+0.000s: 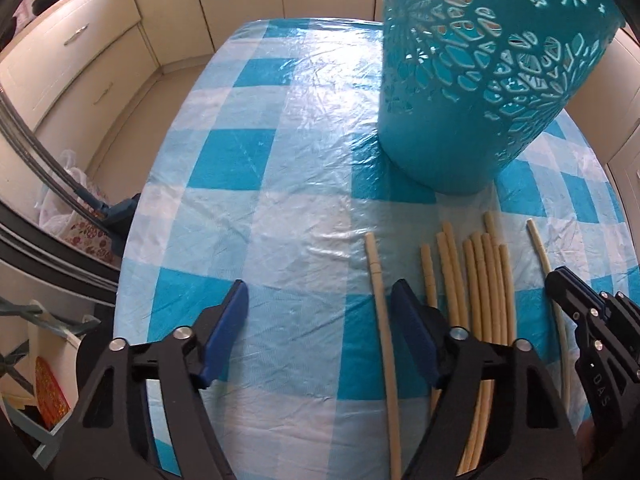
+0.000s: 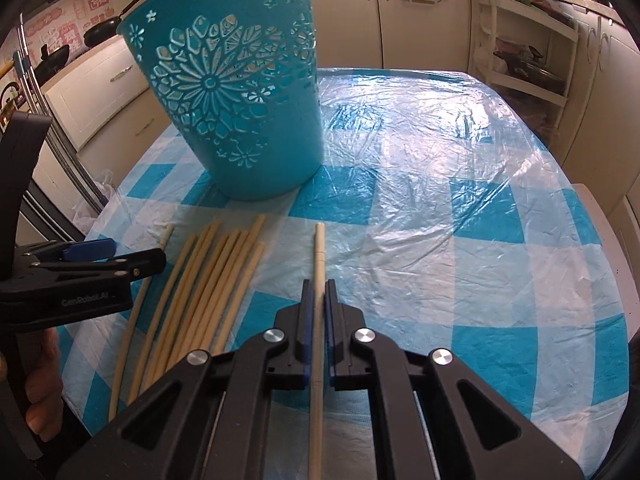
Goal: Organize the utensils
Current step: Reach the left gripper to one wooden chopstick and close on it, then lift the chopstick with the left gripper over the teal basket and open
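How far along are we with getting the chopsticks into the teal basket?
Nothing looks done: no chopstick shows through the basket cutouts, though its inside is hidden. In hand: the right gripper is shut on one chopstick. The left gripper is open over the cloth. Left: the pile and the chopstick beside it.

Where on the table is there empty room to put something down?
The checkered tablecloth is bare to the right of the teal basket and the right gripper; in the left wrist view, also left of the left gripper. It is crowded in front of the basket, where the chopsticks lie.
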Demonstrator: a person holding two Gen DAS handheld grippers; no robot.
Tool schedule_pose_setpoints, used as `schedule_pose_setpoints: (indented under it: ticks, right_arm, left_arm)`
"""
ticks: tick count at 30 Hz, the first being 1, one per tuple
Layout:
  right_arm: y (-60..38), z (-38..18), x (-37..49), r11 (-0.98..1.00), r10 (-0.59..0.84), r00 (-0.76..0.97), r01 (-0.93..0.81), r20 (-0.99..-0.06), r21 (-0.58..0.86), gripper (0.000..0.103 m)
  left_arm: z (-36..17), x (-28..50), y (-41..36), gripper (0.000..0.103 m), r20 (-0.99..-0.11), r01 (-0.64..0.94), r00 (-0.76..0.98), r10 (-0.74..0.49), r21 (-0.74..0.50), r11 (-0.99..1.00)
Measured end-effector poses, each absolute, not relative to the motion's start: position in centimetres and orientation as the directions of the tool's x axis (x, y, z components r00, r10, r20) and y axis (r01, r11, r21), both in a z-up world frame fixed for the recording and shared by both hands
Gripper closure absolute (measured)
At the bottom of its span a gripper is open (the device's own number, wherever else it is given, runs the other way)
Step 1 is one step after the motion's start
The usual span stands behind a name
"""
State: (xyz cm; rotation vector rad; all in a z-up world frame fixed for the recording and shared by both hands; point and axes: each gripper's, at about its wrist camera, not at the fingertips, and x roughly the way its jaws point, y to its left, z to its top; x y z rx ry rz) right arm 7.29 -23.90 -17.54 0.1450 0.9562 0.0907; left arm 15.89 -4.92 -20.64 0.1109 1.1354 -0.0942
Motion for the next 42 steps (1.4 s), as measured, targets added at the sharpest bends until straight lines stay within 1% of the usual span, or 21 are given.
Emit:
schedule_pose_setpoints:
  ticks: [1,2,3,4,5,6,7,8,13,16,17,18,21,24,27,31,33,34,35,38,42]
  right_arm:
    - [-24.0,-17.6,7.4,0.986,0.145,0.576,-0.013,-0.804,0.168,0.097]
    - [-24.0,-17.6,7.5,0.985,0.149,0.578,-0.013,-0.802,0.173,0.097]
    - [-24.0,-17.7,7.5,0.983,0.154,0.580,-0.011,-0.800,0.181,0.097]
    - [-24.1,-17.7,7.5,0.982,0.160,0.583,-0.010,-0.797,0.190,0.097]
    - [-24.3,-17.8,7.6,0.979,0.171,0.588,-0.010,-0.790,0.205,0.097]
    - [-24.6,-17.8,7.7,0.975,0.186,0.590,-0.008,-0.786,0.224,0.097]
    - [-24.9,-17.9,7.8,0.969,0.201,0.590,-0.004,-0.782,0.246,0.097]
    - [-25.1,-18.0,7.9,0.964,0.215,0.590,0.001,-0.779,0.267,0.097]
    - [-25.5,-18.0,7.8,0.952,0.243,0.594,0.005,-0.767,0.305,0.096]
    - [-25.2,-18.0,7.7,0.952,0.252,0.598,-0.014,-0.761,0.305,0.089]
    - [-25.0,-17.9,7.7,0.952,0.259,0.598,-0.025,-0.758,0.305,0.084]
    - [-24.9,-17.9,7.7,0.953,0.259,0.599,-0.032,-0.758,0.301,0.081]
    - [-24.6,-17.9,7.7,0.956,0.258,0.599,-0.045,-0.758,0.290,0.077]
    - [-24.6,-17.9,7.7,0.955,0.264,0.599,-0.050,-0.756,0.294,0.075]
    - [-24.8,-17.9,7.6,0.951,0.273,0.600,-0.050,-0.752,0.305,0.075]
    - [-24.8,-17.9,7.6,0.949,0.280,0.601,-0.056,-0.749,0.310,0.073]
    - [-24.7,-17.9,7.6,0.949,0.283,0.600,-0.062,-0.748,0.309,0.071]
    - [-24.6,-17.9,7.6,0.949,0.284,0.600,-0.064,-0.748,0.309,0.070]
    - [-24.6,-17.9,7.6,0.948,0.286,0.600,-0.066,-0.747,0.310,0.070]
    - [-24.7,-17.9,7.5,0.946,0.292,0.602,-0.065,-0.744,0.319,0.069]
    - [-24.8,-17.9,7.5,0.944,0.296,0.602,-0.065,-0.741,0.324,0.069]
  left_arm:
    - [-20.6,16.0,-5.0,0.044,-0.907,0.135,0.421,-0.024,0.037,0.990]
    - [-20.5,16.0,-5.2,0.051,-0.904,0.143,0.427,-0.028,0.037,0.989]
    - [-20.4,15.9,-5.4,0.063,-0.902,0.158,0.430,-0.039,0.033,0.987]
    - [-20.3,15.9,-5.6,0.070,-0.901,0.171,0.431,-0.045,0.033,0.985]
    - [-20.3,16.0,-5.8,0.084,-0.902,0.192,0.426,-0.061,0.024,0.981]
    - [-20.3,16.2,-5.9,0.088,-0.904,0.202,0.422,-0.067,0.022,0.979]
    - [-20.3,16.3,-6.0,0.094,-0.908,0.217,0.412,-0.080,0.012,0.976]
    - [-20.2,16.4,-5.9,0.097,-0.911,0.226,0.400,-0.098,-0.006,0.974]
    - [-18.9,16.4,-4.0,0.098,-0.911,0.229,0.373,-0.178,-0.096,0.969]
    - [-16.8,15.9,-2.8,0.098,-0.891,0.232,0.397,-0.222,-0.136,0.963]
    - [-15.9,15.8,-2.4,0.098,-0.880,0.234,0.408,-0.242,-0.155,0.960]
    - [-14.1,15.5,-1.9,0.098,-0.859,0.240,0.432,-0.274,-0.184,0.953]
    - [-9.7,15.3,-1.1,0.098,-0.795,0.263,0.506,-0.333,-0.226,0.938]
    - [-3.6,15.5,-1.1,0.098,-0.688,0.310,0.608,-0.396,-0.254,0.916]
    - [0.3,16.3,-2.6,0.098,-0.602,0.343,0.675,-0.428,-0.258,0.903]
    - [4.0,17.8,-4.6,0.098,-0.468,0.354,0.772,-0.430,-0.246,0.903]
    - [5.4,18.1,-5.5,0.098,-0.376,0.356,0.827,-0.419,-0.227,0.907]
    - [5.8,18.6,-6.3,0.098,-0.327,0.344,0.859,-0.395,-0.205,0.916]
    - [5.9,19.1,-7.0,0.098,-0.305,0.328,0.877,-0.372,-0.187,0.926]
    - [5.4,21.4,-8.6,0.098,-0.265,0.287,0.909,-0.322,-0.162,0.944]
    - [3.4,23.3,-10.0,0.098,-0.287,0.238,0.917,-0.275,-0.159,0.958]
